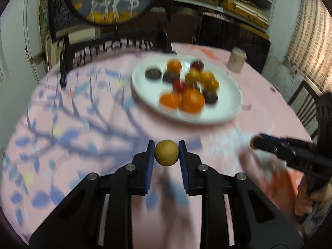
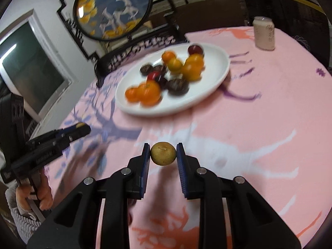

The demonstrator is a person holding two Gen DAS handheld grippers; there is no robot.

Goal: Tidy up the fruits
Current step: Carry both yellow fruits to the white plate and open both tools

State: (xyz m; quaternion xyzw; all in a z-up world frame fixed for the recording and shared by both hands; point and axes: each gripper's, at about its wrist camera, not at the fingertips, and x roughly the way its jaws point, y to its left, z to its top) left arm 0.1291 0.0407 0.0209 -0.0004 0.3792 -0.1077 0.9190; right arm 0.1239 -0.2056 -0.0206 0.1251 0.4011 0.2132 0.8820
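Note:
My left gripper [image 1: 166, 152] is shut on a small round tan fruit [image 1: 166, 153], held above the pink tablecloth. My right gripper [image 2: 163, 153] is shut on a similar tan fruit [image 2: 163, 153]. Ahead of both stands a white oval plate [image 1: 226, 112] [image 2: 207, 89] with several oranges, dark fruits and a red one. The right gripper [image 1: 254, 143] also shows from the side at the right of the left wrist view. The left gripper [image 2: 82, 127] shows at the left of the right wrist view, with a hand under it.
A pale cup [image 1: 236, 59] [image 2: 264, 33] stands at the far right of the table. A dark carved stand with a round painted screen [image 1: 105, 0] [image 2: 113, 8] rises behind the plate. A chair back [image 1: 305, 101] is at the table's right edge.

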